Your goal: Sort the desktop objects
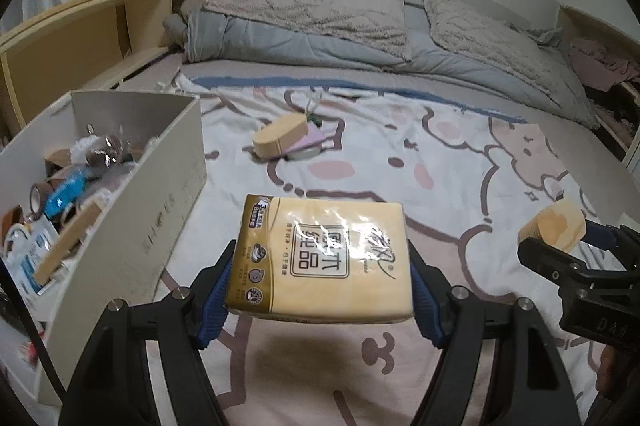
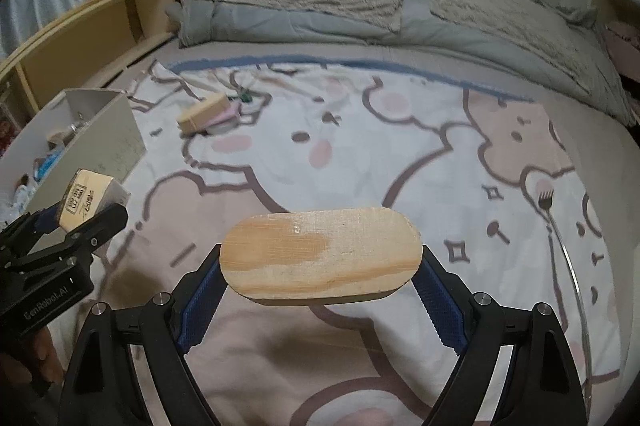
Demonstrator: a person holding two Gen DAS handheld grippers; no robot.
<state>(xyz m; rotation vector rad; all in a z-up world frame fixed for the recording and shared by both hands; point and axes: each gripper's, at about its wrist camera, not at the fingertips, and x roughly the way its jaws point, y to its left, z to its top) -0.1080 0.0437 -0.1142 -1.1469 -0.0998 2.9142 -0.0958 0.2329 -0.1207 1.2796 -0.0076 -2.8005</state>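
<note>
Both grippers loaded above the bed

Left gripper [image 1: 320, 290] clamps a tissue pack [image 1: 320, 258]; right gripper [image 2: 320, 278] clamps a wooden block [image 2: 320, 258]; the glossy pack could slip out.

Storage box [image 1: 120, 209] left on bed [image 1: 400, 161], wooden block [image 1: 276, 139] behind tissue pack [image 1: 324, 258]

Grey pillows [image 1: 320, 5], wooden shelf [image 1: 80, 25]

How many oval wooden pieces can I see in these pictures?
2. One oval wooden piece is gripped in the right tool, above the blanket. The other lies far off on the blanket, beside a purple item. More may be hidden in the box.
</note>
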